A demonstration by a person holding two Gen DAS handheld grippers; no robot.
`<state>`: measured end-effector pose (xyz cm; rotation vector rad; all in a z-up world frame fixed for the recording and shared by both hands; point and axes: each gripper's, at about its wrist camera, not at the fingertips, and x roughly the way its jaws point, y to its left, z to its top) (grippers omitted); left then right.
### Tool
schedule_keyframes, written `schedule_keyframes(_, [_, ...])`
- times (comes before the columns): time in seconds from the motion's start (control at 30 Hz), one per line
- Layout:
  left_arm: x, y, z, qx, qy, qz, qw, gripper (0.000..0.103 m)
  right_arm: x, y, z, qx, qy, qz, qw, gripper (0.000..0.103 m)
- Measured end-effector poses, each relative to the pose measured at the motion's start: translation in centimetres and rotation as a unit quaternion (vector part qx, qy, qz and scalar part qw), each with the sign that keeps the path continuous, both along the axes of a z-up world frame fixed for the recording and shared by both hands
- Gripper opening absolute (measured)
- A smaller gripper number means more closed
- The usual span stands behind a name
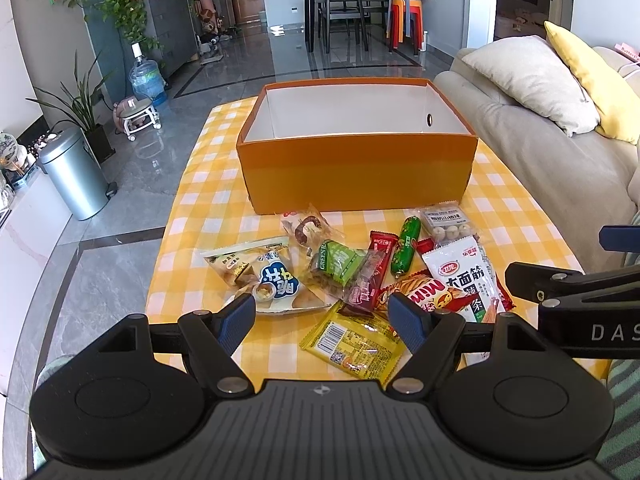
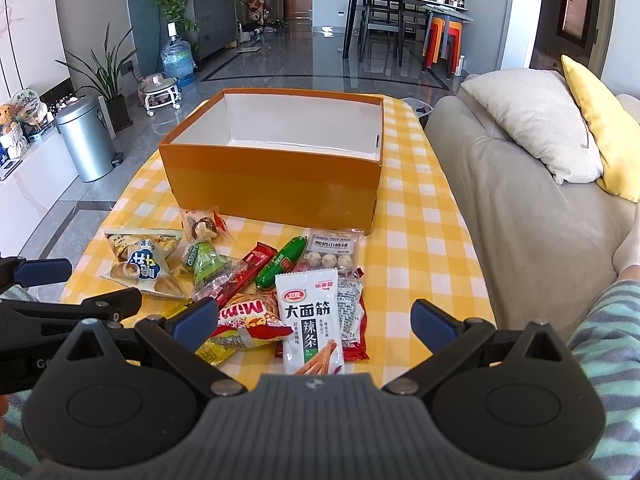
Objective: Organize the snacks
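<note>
Snacks are seen from the left wrist view heaped on the yellow checked tablecloth [image 1: 208, 184], just in front of the orange box [image 1: 360, 176], which stands empty with its white inside showing. The left gripper [image 1: 322, 318] is held above the near edge of the heap with its jaws wide apart and nothing between them; a yellow packet [image 1: 352, 346] lies below the gap. A green sausage [image 1: 406, 250] lies tilted between a red bar [image 1: 376, 258] and a white packet of strips [image 1: 464, 276]. All of these are judged to be light. The film wrappers are likely slippery and easily crumpled, so a flat packet would best be pinched by a sealed edge or across its narrow width. In the right wrist view the same heap is seen slightly to the left, with the white packet of strips [image 2: 310, 320] nearest the right gripper [image 2: 316, 320], whose jaws also stand wide apart and empty. The puffed bag with blue lettering [image 2: 142, 264] and the red crisp packet [image 2: 250, 318] probably hold brittle contents and should be squeezed gently. The green sausage [image 2: 282, 262] is judged firm and round, apt to roll, and is best gripped across its middle. The clear packet of white balls [image 2: 330, 252] lies closest to the orange box [image 2: 272, 184].
</note>
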<state>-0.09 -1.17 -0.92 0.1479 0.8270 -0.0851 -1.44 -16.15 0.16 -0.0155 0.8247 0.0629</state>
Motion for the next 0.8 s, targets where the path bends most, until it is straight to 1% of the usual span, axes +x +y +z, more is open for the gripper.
schedule_keyframes(0.8, [0.07,0.28,-0.16,-0.002,0.002,-0.001,1.0000,0.088,0.08,-0.04,-0.34,-0.001,0.006,-0.003,1.000,0.099])
